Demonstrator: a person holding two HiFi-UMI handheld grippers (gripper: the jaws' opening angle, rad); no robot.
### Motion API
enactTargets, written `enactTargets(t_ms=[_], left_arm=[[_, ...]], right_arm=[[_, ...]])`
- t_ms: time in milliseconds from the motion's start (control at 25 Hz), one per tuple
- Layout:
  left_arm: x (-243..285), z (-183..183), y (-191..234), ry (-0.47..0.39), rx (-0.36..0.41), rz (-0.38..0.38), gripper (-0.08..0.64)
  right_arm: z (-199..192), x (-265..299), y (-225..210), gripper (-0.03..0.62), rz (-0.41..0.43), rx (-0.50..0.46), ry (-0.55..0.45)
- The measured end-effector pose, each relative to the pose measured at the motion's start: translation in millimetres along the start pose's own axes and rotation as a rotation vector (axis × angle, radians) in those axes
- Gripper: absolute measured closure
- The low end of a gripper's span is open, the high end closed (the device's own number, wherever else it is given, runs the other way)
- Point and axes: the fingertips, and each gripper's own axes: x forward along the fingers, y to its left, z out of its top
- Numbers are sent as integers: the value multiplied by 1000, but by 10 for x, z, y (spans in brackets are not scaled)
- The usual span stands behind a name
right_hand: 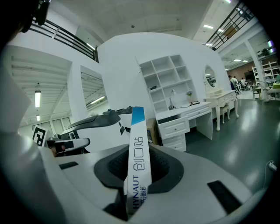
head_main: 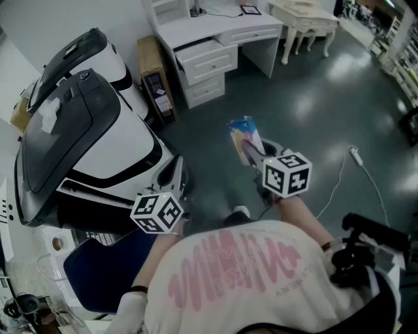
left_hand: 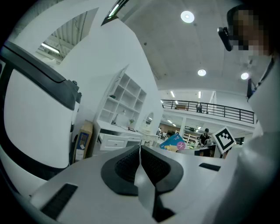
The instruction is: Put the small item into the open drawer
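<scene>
My right gripper point(head_main: 253, 155) is shut on a thin flat box point(head_main: 245, 138), held up over the dark floor. In the right gripper view the box point(right_hand: 138, 131) stands on edge between the jaws, white with a blue top and printed lettering, and the gripper point(right_hand: 136, 152) pinches its lower part. The white desk point(head_main: 222, 29) stands far ahead with its upper drawer point(head_main: 206, 59) pulled out. That same drawer point(right_hand: 173, 127) shows in the right gripper view, well beyond the box. My left gripper point(head_main: 175, 171) is lower left, and its jaws point(left_hand: 140, 148) are shut with nothing between them.
A big white and black machine point(head_main: 85, 130) fills the left side, close to my left gripper. A brown carton point(head_main: 155, 81) leans beside the desk. A small white table point(head_main: 304, 19) stands at the back right. A white cable with a plug point(head_main: 356, 155) lies on the floor at right.
</scene>
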Motion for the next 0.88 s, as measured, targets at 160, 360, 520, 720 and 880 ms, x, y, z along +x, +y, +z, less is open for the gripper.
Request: enactTargets(t_ms=[160,360,520,720,880], left_arm=[[86,-15,2,3,-11,6,522],[341,94,27,-20,-19,18,522],[624,206,28,-45,-26,38,522],[938,350,5,-99,-26,69,525],[1125,269,-25,-118,-53,60,525]], right_arm=[[48,27,-106,506,-3,2,-1],[299,143,-258,505,29,-27,-41],[559,289,-480,505,54,-57,-54],[782,471,-790,505,89,-72,-52],[721,641,-1027,505,114,-52,-21]])
